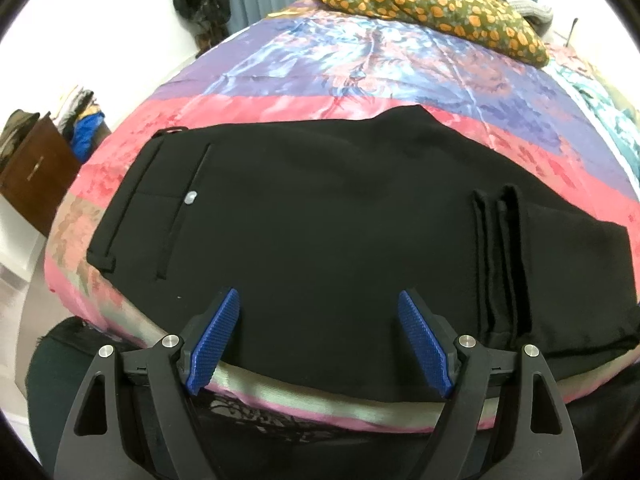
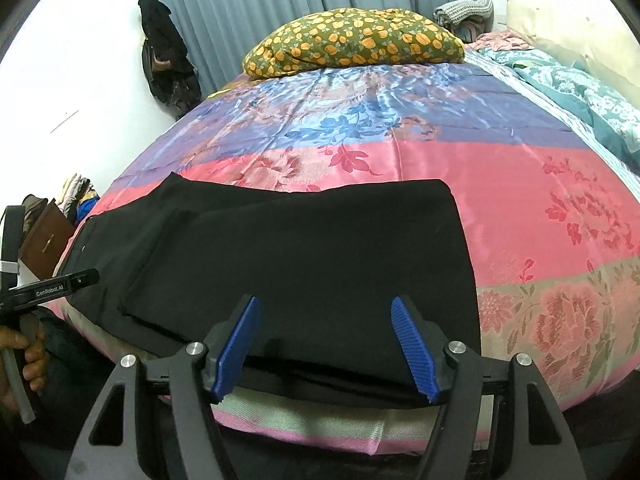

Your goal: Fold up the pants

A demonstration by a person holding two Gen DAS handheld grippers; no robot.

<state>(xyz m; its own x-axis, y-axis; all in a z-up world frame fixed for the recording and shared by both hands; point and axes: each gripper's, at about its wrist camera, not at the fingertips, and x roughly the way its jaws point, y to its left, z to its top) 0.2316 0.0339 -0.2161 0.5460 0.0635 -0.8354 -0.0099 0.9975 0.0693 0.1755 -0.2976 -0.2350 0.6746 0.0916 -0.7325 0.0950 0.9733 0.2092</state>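
Black pants point(image 1: 320, 208) lie folded on the bed's colourful floral cover point(image 1: 360, 60). In the left wrist view the waistband with a pale button point(image 1: 190, 198) is at the left. The stacked leg hems point(image 1: 500, 260) lie on top at the right. My left gripper point(image 1: 318, 294) hovers open over the pants' near edge with nothing between its blue pads point(image 1: 216, 336). In the right wrist view the pants point(image 2: 300, 248) show a doubled layer ending in a straight right edge. My right gripper point(image 2: 325, 300) stands open above the near edge, holding nothing.
A green pillow with orange print point(image 2: 356, 42) lies at the head of the bed, and a teal blanket point(image 2: 580, 88) along the right side. A brown cabinet point(image 1: 36, 172) stands at the left, with dark clothes point(image 2: 164, 52) hanging by the grey curtain. A hand point(image 2: 28, 354) grips a handle at the left.
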